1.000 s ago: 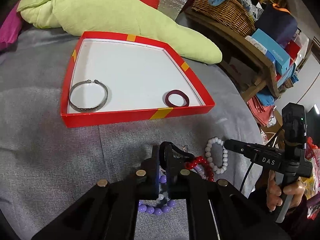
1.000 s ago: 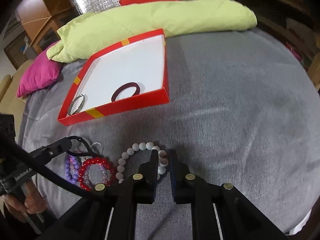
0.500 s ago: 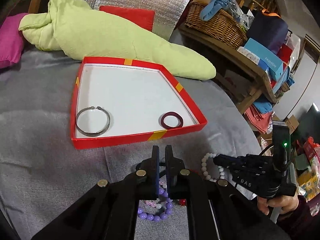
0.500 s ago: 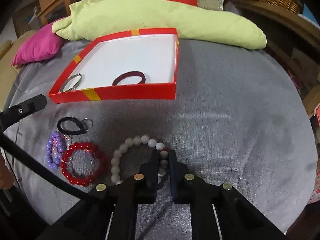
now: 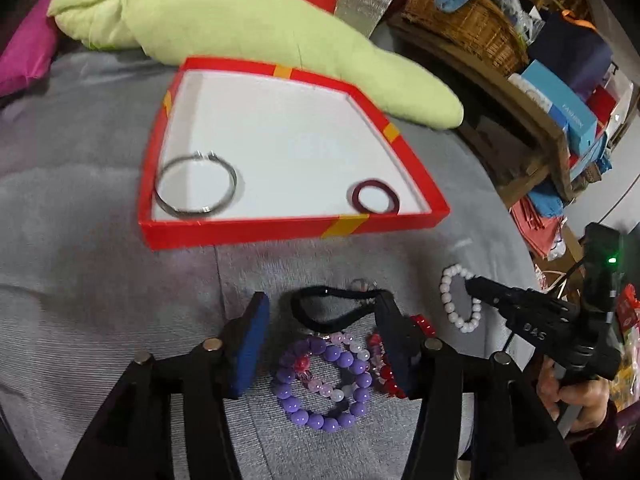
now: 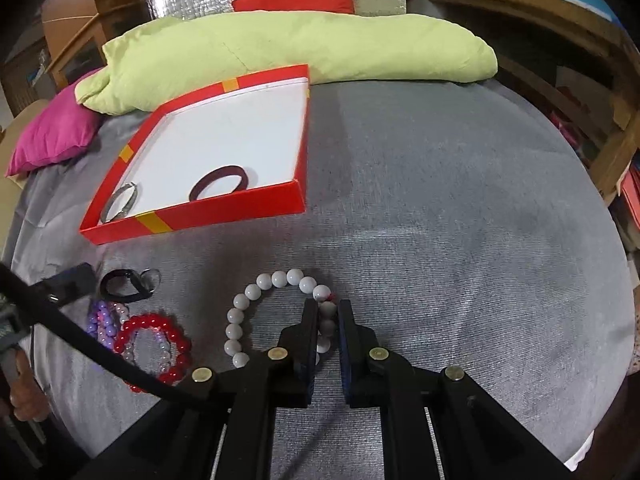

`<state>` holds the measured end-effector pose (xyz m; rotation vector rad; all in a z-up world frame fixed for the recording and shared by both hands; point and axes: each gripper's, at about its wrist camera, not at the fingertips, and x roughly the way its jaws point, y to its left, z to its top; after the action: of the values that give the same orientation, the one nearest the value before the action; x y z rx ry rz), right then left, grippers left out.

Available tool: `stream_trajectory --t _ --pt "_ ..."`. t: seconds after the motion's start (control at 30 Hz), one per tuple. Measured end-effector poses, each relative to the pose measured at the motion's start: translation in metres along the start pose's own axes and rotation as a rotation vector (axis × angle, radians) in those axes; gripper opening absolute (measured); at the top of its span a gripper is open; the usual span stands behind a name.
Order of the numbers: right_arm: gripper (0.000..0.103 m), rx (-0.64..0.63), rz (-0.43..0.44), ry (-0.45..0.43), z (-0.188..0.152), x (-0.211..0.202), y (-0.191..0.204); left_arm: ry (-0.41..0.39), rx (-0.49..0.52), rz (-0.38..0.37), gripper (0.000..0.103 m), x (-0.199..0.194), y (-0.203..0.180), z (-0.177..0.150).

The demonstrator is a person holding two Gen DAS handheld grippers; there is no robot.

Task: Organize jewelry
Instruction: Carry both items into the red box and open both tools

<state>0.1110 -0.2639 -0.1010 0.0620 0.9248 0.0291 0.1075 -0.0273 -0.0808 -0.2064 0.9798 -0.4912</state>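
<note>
left gripper (image 5: 320, 320) jaws wide apart, low over the grey bed (image 6: 460, 220), straddling the black band (image 5: 332, 308); purple bracelet (image 5: 320, 380) lies between its fingers nearer the camera, red bracelet (image 5: 394, 364) partly behind the right finger. right gripper (image 6: 328, 312) jaws narrow, either side of the white bracelet's (image 6: 256, 292) right-hand beads; cannot tell if the pads are clamping or only just beside them. the white bracelet lies flat on the bed, apart from the other pieces. red box (image 5: 248, 234) sits further back on the bed with a silver bangle (image 5: 196, 184) in its near-left corner and a dark red bangle (image 5: 374, 200) in its near-right corner, both flat on the white floor. green pillow (image 6: 280, 44) behind the box, touching its far edge, pink pillow (image 6: 56, 136) to the left. small clear ring (image 6: 150, 278) just beside the black band.
</note>
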Motion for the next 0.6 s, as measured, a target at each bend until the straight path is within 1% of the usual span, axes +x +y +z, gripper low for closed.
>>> stream_trajectory --t 0.03,0.07,0.1,0.13,0.2,0.3,0.33,0.47,0.6 --pt "0.01 -0.002 0.001 0.001 -0.001 0.0 0.0 0.016 -0.009 -0.011 0.038 0.006 0.0 -0.001" --pt "0.01 -0.004 0.001 0.0 -0.002 -0.001 0.0 0.029 -0.01 -0.017 0.027 0.011 0.0 0.0" --pt "0.01 -0.005 0.002 -0.002 -0.002 -0.001 0.001 0.034 -0.005 -0.007 0.015 0.015 -0.001 -0.001" --pt "0.01 -0.005 0.006 -0.006 -0.002 -0.002 0.001 0.031 -0.001 0.004 0.011 0.016 -0.001 0.0" --pt "0.01 -0.005 0.011 -0.018 0.0 -0.003 0.004 0.024 -0.001 0.014 0.007 0.017 0.0 0.001" --pt "0.01 0.004 0.021 -0.052 0.001 -0.011 0.002 -0.005 0.011 0.026 0.006 0.011 -0.003 0.002" --pt "0.01 0.011 0.024 -0.062 0.002 -0.013 0.001 -0.03 0.02 0.033 0.005 0.007 -0.005 0.003" --pt "0.01 0.047 0.055 -0.128 0.005 -0.026 -0.004 -0.12 0.02 0.017 0.005 -0.013 -0.005 0.009" --pt "0.01 0.058 0.085 -0.218 0.01 -0.043 -0.002 -0.214 0.043 -0.001 0.005 -0.033 -0.01 0.014"
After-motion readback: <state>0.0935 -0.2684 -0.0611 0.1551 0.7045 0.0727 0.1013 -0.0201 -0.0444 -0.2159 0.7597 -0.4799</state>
